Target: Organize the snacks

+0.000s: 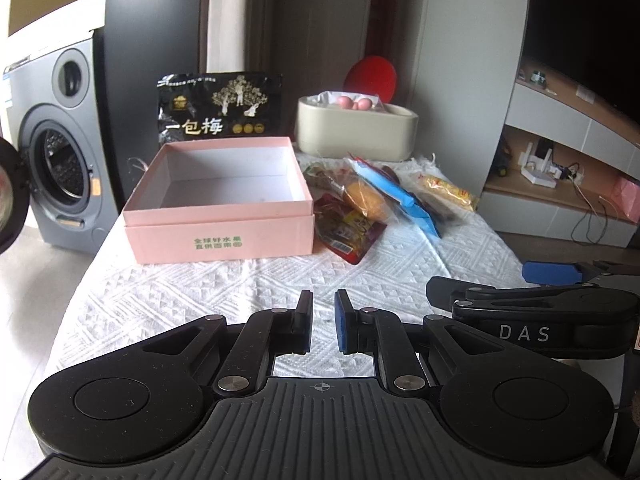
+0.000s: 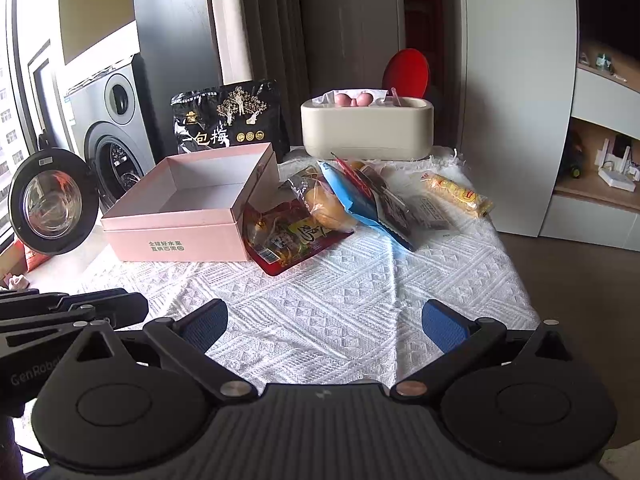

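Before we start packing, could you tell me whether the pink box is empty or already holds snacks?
Empty. The pink box is open-topped and both views show only its bare white floor and walls; the snack packets still lie beside it on the cloth.

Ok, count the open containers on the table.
2: the pink box, front left, empty; the beige tub, behind the snack pile. A smaller one could hide behind the black bag.

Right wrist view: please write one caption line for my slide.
Open right claw above a white cloth, facing an empty pink box and a snack pile.
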